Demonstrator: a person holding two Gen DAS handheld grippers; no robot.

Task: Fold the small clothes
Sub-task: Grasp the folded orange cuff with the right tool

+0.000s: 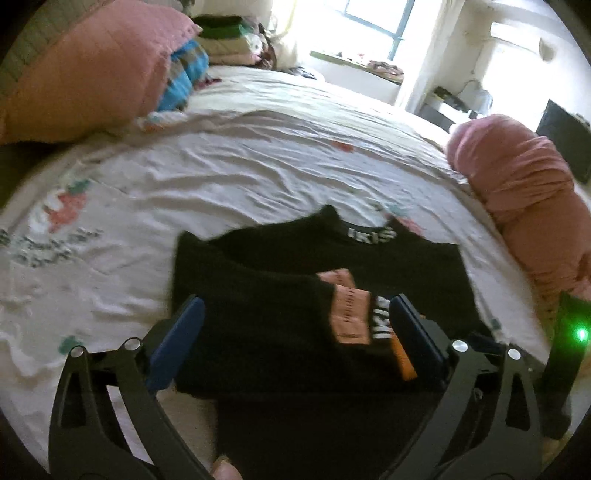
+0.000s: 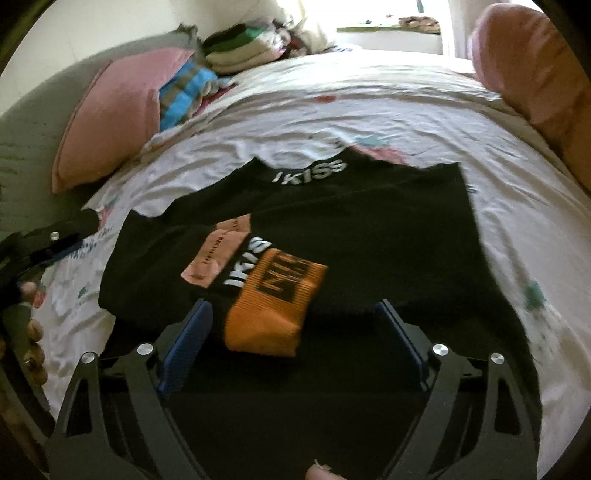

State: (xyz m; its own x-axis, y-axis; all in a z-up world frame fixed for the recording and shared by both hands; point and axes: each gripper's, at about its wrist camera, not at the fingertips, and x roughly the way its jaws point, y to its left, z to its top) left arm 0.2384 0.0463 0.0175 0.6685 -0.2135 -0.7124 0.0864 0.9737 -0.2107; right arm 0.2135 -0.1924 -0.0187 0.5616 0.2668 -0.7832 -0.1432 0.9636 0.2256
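Left gripper [image 1: 295,332] released, jaws spread wide over the near edge of the black garment [image 1: 280,266]. Right gripper [image 2: 295,343] also released, nothing between the pads, hovering at the near hem by the orange cuff [image 2: 273,306].

Garment lies near-centre on the bed, sleeve folded across the body, collar label at the far side, pink tags [image 2: 218,254] showing.

Handling, my guess: light, soft knit, floppy, drapes the moment it's lifted. Pinch the hem corners or the ribbed cuff; thicker there, less slip.

Surface is a wrinkled printed sheet [image 1: 229,166], soft, fabric will drag. Pink pillow [image 1: 92,70] far left, pink bundle [image 1: 524,192] right, folded stack [image 1: 225,40] far, bright window [image 1: 373,18] behind.
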